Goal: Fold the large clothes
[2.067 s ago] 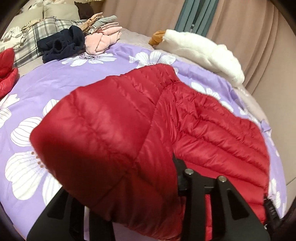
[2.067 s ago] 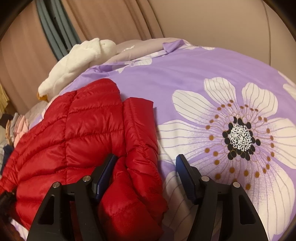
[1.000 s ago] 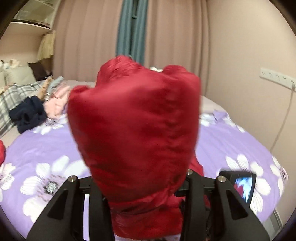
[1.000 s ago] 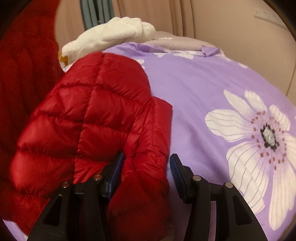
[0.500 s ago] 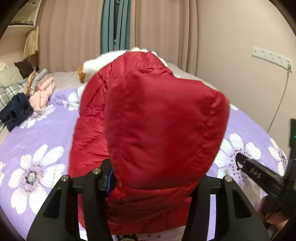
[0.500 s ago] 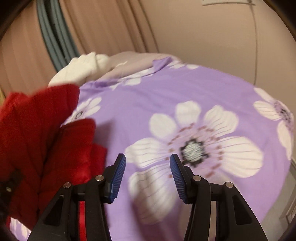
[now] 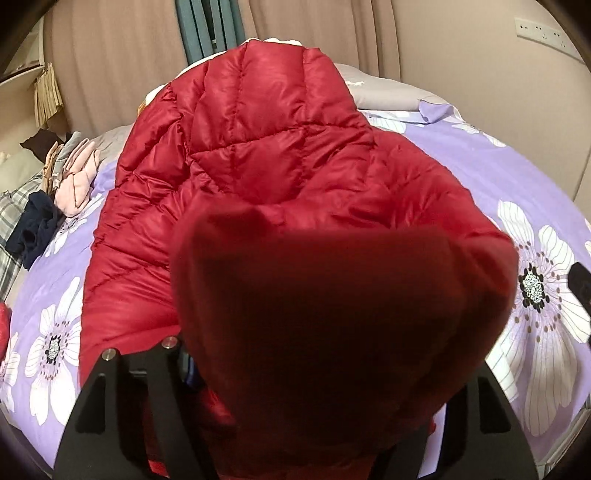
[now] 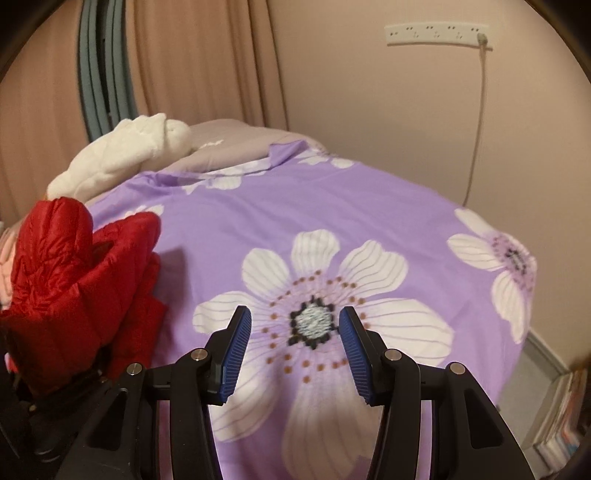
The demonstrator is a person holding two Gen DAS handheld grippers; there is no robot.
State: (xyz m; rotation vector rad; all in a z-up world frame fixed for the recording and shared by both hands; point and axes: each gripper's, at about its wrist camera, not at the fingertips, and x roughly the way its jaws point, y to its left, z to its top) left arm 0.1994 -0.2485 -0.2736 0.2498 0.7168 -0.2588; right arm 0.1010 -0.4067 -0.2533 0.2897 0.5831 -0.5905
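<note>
A red quilted puffer jacket (image 7: 258, 140) lies along the purple flowered bedsheet (image 7: 461, 173). Its near part is doubled over and bulges as a dark red fold between and over the fingers of my left gripper (image 7: 321, 369). Those jaws are opening. The left blue pad (image 7: 188, 365) shows beside the fabric, and the right one is hidden under it. In the right wrist view the jacket (image 8: 74, 266) is bunched at the left. My right gripper (image 8: 293, 310) hovers open and empty above a white flower on the sheet (image 8: 369, 206), clear of the jacket.
A white fluffy garment (image 8: 122, 155) lies at the bed's far end by the curtains. Pink, navy and plaid clothes (image 7: 70, 173) are heaped at the far left. A power strip (image 8: 436, 33) with a hanging cord is on the wall. Books (image 8: 565, 417) stand on the floor at the right.
My left gripper has come down with the jacket fold, laying it over the rest of the jacket, and its jaws have widened. My right gripper let go of the jacket and swung right over bare sheet.
</note>
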